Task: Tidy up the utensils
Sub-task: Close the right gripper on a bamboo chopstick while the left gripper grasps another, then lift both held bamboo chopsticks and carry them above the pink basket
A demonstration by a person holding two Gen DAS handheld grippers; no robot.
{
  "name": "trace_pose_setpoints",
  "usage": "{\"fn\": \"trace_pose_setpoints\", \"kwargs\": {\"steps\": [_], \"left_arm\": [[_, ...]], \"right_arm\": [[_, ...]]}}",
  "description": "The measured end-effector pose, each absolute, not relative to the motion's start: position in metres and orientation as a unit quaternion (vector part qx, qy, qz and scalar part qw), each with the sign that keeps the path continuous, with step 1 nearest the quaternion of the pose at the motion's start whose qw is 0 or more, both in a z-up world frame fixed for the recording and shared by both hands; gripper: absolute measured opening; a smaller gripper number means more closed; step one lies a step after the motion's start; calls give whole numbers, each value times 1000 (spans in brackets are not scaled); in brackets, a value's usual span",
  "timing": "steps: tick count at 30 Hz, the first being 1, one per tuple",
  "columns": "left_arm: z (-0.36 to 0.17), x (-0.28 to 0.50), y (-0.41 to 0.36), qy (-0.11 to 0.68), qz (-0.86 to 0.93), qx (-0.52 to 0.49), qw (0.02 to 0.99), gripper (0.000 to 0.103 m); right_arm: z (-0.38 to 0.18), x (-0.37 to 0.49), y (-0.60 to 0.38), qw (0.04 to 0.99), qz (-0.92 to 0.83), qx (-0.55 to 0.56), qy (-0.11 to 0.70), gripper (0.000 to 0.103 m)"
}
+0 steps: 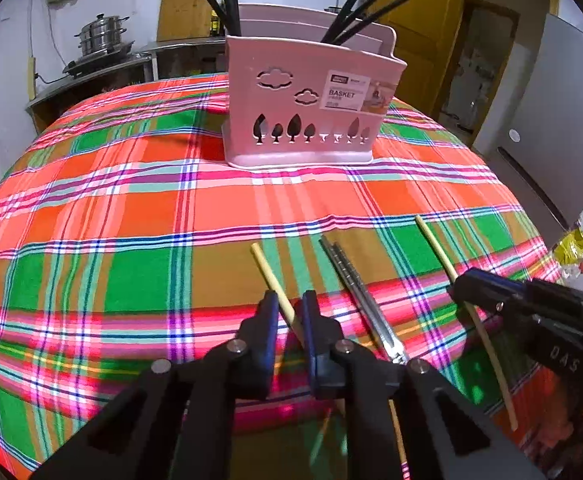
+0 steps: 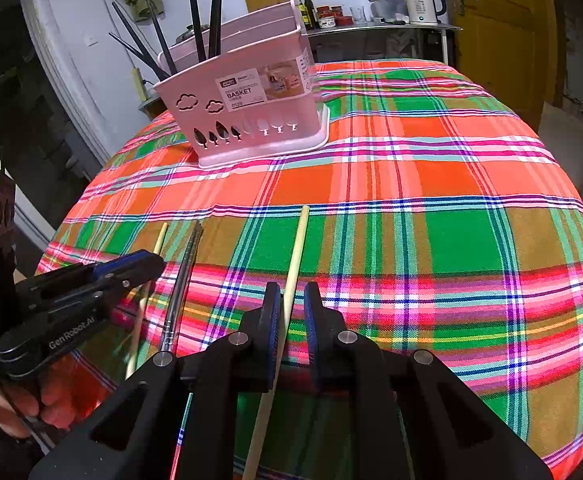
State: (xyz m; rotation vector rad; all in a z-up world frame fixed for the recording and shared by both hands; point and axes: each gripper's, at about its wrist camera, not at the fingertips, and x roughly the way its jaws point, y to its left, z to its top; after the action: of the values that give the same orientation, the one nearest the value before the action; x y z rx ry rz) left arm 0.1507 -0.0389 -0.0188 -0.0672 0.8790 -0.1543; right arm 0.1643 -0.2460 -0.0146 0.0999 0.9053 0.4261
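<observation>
I'm clamping one bamboo chopstick (image 1: pixel 279 292) in my left gripper (image 1: pixel 289 322) and the other (image 2: pixel 296 256) in my right gripper (image 2: pixel 292 312), both lying at the table's (image 1: pixel 91 240) near edge. They're light, stiff and smooth, so I'm gripping mid-shaft. I'm counting two bamboo, two metal chopsticks (image 1: pixel 351 280) between them, and about seven black ones standing in the pink basket (image 1: pixel 311 96) at the far edge.

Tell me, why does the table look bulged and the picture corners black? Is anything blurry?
Left wrist view: fisheye bending bows the plaid tablecloth and darkens the corners; the pink basket is sharp, the left gripper soft. Right wrist view: same bulge, and the bamboo chopstick blurs near the lens.
</observation>
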Motion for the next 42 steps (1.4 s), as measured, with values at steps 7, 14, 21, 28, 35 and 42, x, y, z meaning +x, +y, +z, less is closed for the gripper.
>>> {"fn": "trace_pose_setpoints", "kwargs": {"steps": [7,14,21,28,35,42], "left_arm": [[-17,155,-30,434,-111,-14,894,10],[-16,167,-26,445,-119,-22,887,10],[-16,177,-31,446,-108,-27,888,10],[-16,180,-38,443,-93,-14,891,10],[-13,186,-35,449,-101,-33,887,6],[8,184,-33,433,-115,-39,893,6]], "right_arm": [[-14,167,-245,876,203,44,436,13],[-9,180,-238,876,200,35,437,13],[-14,199,-229,872,197,24,447,13],[-14,207,-223,872,190,15,452,7],[-11,208,-221,870,197,16,451,5],[8,206,-220,878,208,25,429,5]]}}
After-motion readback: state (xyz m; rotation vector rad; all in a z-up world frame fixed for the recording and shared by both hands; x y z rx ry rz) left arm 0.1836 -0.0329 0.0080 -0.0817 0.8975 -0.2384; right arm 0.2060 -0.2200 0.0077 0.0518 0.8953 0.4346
